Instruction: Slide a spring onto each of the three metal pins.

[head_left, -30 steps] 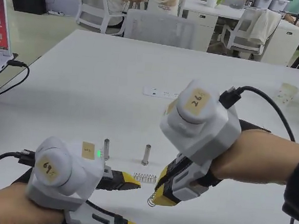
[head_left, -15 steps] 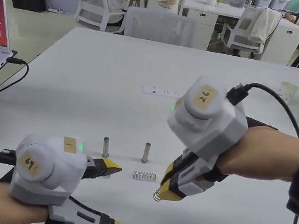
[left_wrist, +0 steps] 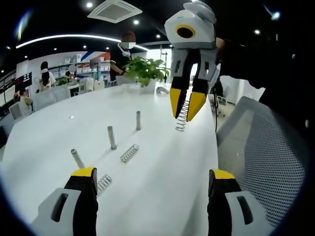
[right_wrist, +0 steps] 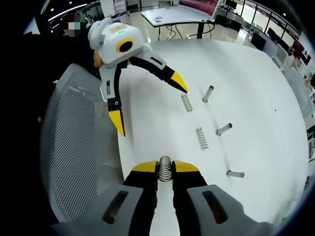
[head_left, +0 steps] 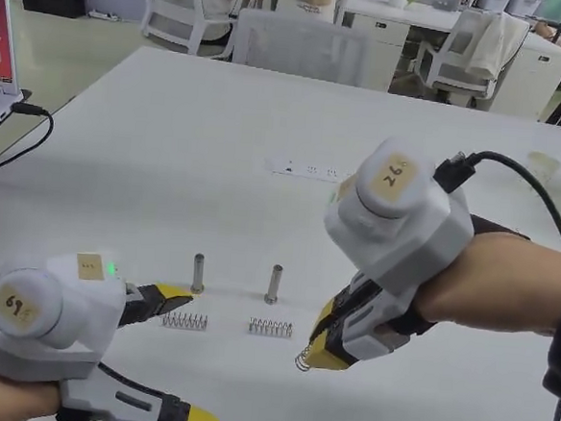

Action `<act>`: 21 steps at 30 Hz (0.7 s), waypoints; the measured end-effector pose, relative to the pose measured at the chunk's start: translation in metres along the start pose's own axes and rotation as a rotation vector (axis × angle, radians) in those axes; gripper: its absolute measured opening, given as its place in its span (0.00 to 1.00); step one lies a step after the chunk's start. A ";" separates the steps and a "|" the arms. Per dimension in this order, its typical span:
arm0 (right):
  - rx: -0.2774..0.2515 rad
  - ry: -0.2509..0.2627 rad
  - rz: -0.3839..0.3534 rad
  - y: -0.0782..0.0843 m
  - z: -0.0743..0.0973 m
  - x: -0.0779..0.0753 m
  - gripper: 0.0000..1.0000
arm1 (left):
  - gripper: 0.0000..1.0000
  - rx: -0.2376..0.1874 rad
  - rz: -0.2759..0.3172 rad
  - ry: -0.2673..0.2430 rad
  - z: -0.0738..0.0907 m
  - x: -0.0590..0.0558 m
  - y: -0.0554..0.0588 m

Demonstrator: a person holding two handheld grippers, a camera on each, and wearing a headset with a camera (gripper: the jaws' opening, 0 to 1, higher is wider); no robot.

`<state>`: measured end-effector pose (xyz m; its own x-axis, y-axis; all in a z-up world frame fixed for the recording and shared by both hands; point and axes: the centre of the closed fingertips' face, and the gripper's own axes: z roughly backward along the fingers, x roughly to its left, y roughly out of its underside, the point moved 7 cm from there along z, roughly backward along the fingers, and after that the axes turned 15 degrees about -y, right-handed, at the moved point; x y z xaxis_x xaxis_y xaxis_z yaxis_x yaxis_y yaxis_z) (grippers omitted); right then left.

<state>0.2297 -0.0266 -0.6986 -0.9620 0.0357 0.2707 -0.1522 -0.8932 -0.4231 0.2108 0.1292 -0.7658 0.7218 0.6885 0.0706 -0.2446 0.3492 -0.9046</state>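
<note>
Springs: three in total.

Right gripper view: the held spring (right_wrist: 165,168) appears end-on at bottom centre. The fingers of the right gripper (right_wrist: 165,167) clamp it across its coils. Risk: this grip squeezes the coils, so the bore may bind on a pin top, or the spring may pop free. Three bare pins (right_wrist: 223,129) sit at right.

Left gripper view: the left gripper (left_wrist: 152,174) has its fingers spread, holding nothing. The held spring hangs tilted at upper centre, well apart from the pins. Lowered at that tilt, it would likely snag or topple a pin.

Head view: two loose springs (head_left: 270,327) lie on the surface (head_left: 168,164), just below two pins. Compared with half a second earlier, the left gripper has drawn back to lower left, uncovering the left loose spring.
</note>
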 end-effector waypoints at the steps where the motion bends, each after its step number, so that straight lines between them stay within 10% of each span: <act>1: -0.001 0.001 -0.002 0.000 0.001 -0.001 0.08 | 0.92 -0.002 0.005 -0.009 0.001 0.002 0.001; 21: -0.001 0.037 -0.039 0.010 0.021 -0.016 0.08 | 0.98 -0.040 0.087 -0.138 0.019 0.021 0.020</act>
<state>0.2485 -0.0457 -0.6887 -0.9632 0.0870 0.2544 -0.1897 -0.8904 -0.4138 0.2087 0.1620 -0.7744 0.6025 0.7968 0.0464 -0.2739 0.2610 -0.9257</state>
